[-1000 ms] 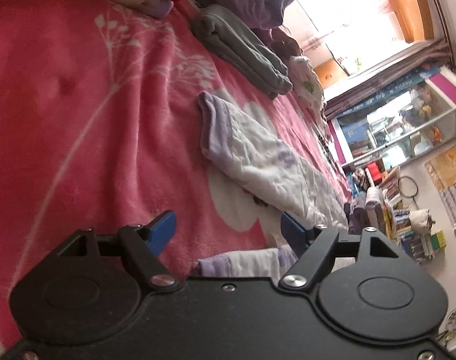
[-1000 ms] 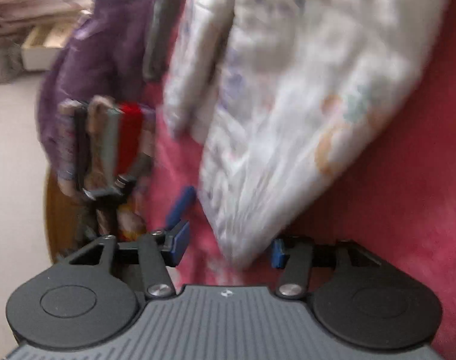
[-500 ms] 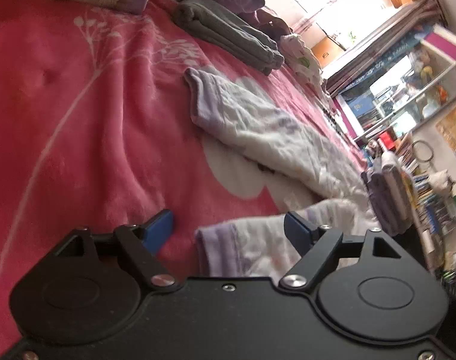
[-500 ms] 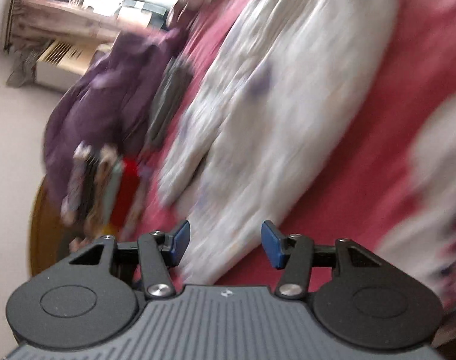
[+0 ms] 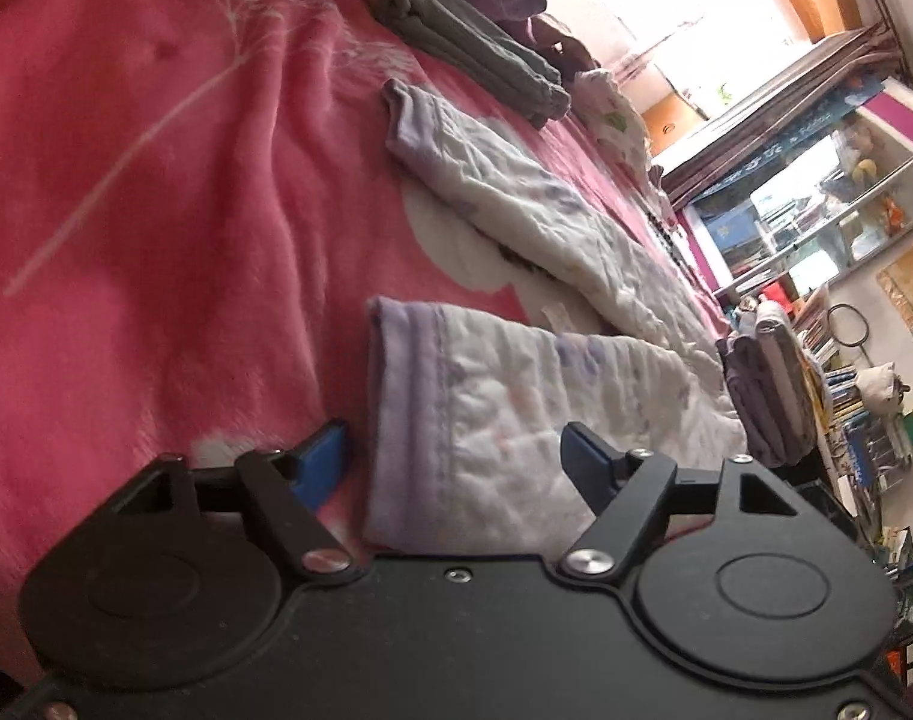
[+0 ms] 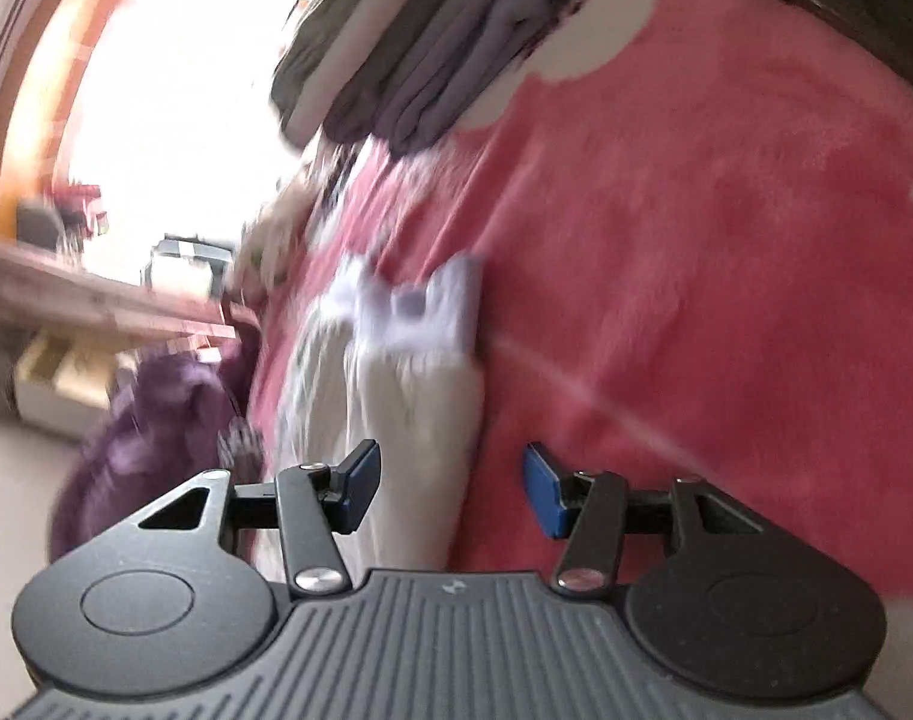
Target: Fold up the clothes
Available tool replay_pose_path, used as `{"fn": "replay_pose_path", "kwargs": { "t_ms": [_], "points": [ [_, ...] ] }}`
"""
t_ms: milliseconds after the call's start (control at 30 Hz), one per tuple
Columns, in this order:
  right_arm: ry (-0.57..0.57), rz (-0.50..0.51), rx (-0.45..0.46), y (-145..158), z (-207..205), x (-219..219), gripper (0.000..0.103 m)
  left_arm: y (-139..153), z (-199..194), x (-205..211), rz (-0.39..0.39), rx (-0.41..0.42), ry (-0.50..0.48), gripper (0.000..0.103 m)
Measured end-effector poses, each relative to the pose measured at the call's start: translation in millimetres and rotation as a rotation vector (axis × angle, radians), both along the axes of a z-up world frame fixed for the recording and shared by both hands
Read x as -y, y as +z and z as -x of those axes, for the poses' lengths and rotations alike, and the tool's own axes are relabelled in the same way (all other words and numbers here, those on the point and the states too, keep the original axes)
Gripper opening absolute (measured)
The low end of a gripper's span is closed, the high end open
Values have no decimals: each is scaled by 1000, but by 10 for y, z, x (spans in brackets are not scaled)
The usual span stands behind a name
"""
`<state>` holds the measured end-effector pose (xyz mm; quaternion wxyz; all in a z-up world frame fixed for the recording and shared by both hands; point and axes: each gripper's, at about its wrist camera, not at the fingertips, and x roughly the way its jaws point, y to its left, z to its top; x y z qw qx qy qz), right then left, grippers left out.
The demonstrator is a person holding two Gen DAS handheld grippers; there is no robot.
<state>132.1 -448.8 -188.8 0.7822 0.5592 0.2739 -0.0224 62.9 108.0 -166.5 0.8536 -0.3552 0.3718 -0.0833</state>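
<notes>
Both grippers have closed in on the garment since a second ago: the near cuff, then only a sliver at the bottom of the left wrist view, now fills the gap between the left fingers, and the right view has swung from the wide body of the cloth to a narrow leg end

White garment [image 5: 552, 396] with lilac cuffs lies spread on the pink blanket [image 5: 156, 228], two legs running away from the left gripper [image 5: 456, 456]. The near cuff sits between its wide-open blue fingers [image 5: 321, 462], gripping nothing; whether the pads touch the cloth I cannot tell. The far leg lies beyond the near cuff, and past that leg a folded grey stack [image 5: 474, 54]

Right gripper [image 6: 450, 489] is also spread open and empty, with a white leg [image 6: 420, 420] running out from between its fingers to a lilac cuff. That view is blurred, so it is likely moving

Risks, as I judge them:
- closing the left gripper here may pinch only the top layer of the cuff, so the leg opens up when lifted
- a low grasp could catch blanket pile along with the cloth and drag it
- the right gripper closing while in motion may miss the edge or bunch it
- uneven lifts would skew the fold line
- a wide sweep could nudge the folded pile [image 6: 432, 48] beyond the right-hand cuff
</notes>
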Motion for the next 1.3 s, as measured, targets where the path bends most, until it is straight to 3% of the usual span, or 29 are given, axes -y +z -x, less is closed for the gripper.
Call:
{"fn": "replay_pose_path", "kwargs": {
  "t_ms": [67, 200, 267, 300, 333, 367, 433, 600, 833, 967, 1100, 1167, 1233, 1300],
  "points": [
    [-17, -13, 18, -36, -114, 38, 53, -14, -15, 31, 3, 14, 1, 71],
    [-39, -32, 36, -92, -335, 55, 48, -59, -94, 82, -8, 27, 11, 55],
    [-44, -44, 45, -119, -413, 48, 37, -77, -141, 105, -31, 31, 10, 40],
    [-42, -44, 50, -122, -439, 39, 31, -76, -162, 111, -44, 31, 10, 28],
    [-36, -41, 57, -103, -454, 36, 16, -73, -182, 99, -46, 30, 9, 19],
    [-33, -34, 68, -88, -450, 22, 15, -69, -202, 82, -44, 31, 7, 15],
    [-55, -1, 87, -36, -379, 1, 14, -31, -221, 12, -41, 52, 16, 13],
    [-149, -57, 129, 3, 36, -52, 13, 105, -205, -279, -22, 116, 79, 11],
    [-193, -98, 32, -287, 506, -161, 13, 53, -179, -570, -48, 80, 156, 1],
    [-171, -2, 17, -164, 532, -198, 16, 107, -151, -692, -138, 80, 212, 0],
    [-217, 202, 11, 141, 666, -167, 18, 316, -102, -565, -219, 176, 177, 1],
    [-202, 295, 31, 258, 650, -165, 18, 369, -128, -389, -231, 212, 110, 10],
    [-159, 360, 61, 345, 592, -196, 18, 373, -176, -132, -270, 234, 24, 40],
    [-95, 390, 85, 396, 459, -253, 18, 360, -229, 115, -323, 248, -52, 42]
  ]
}}
